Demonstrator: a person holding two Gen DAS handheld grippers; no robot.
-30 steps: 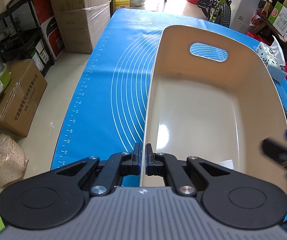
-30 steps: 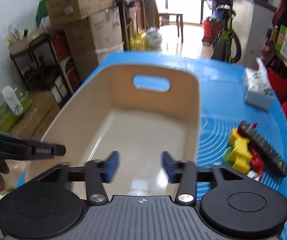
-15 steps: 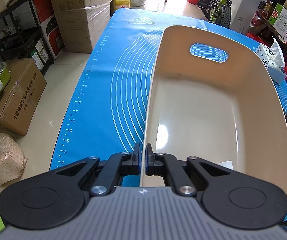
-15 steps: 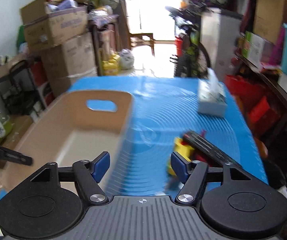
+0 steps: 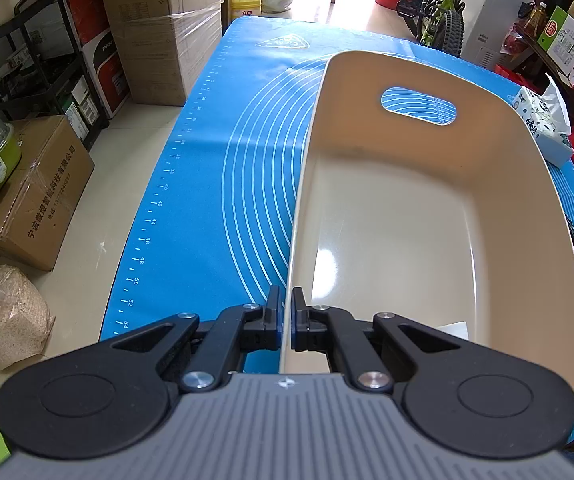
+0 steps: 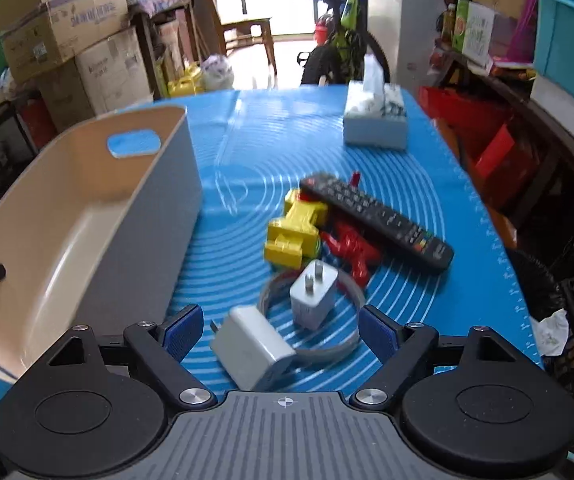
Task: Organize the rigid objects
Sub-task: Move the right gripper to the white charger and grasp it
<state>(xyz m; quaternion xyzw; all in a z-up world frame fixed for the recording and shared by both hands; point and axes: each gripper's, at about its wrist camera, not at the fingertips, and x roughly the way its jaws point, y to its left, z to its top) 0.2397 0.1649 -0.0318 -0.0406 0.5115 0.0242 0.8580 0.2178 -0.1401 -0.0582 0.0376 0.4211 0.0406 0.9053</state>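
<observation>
My left gripper (image 5: 286, 312) is shut on the near left rim of a beige bin (image 5: 427, 216) with a handle cut-out, standing on the blue mat. The bin also shows at the left of the right wrist view (image 6: 87, 216). My right gripper (image 6: 279, 328) is open and empty, right of the bin, above a pile of objects: two white plug adapters (image 6: 253, 346) (image 6: 314, 294), a grey ring (image 6: 343, 344), a yellow toy (image 6: 293, 232), a red toy (image 6: 351, 246) and a black remote (image 6: 379, 220).
A tissue box (image 6: 375, 120) stands at the far right of the blue mat (image 5: 223, 184). Cardboard boxes (image 5: 31, 196), a black shelf and a bag lie on the floor left of the table. A bicycle (image 5: 439, 4) stands beyond the far end.
My right gripper has moved from over the bin to the right and now hangs over the pile, opened wider. My left gripper has kept its hold on the bin rim.
</observation>
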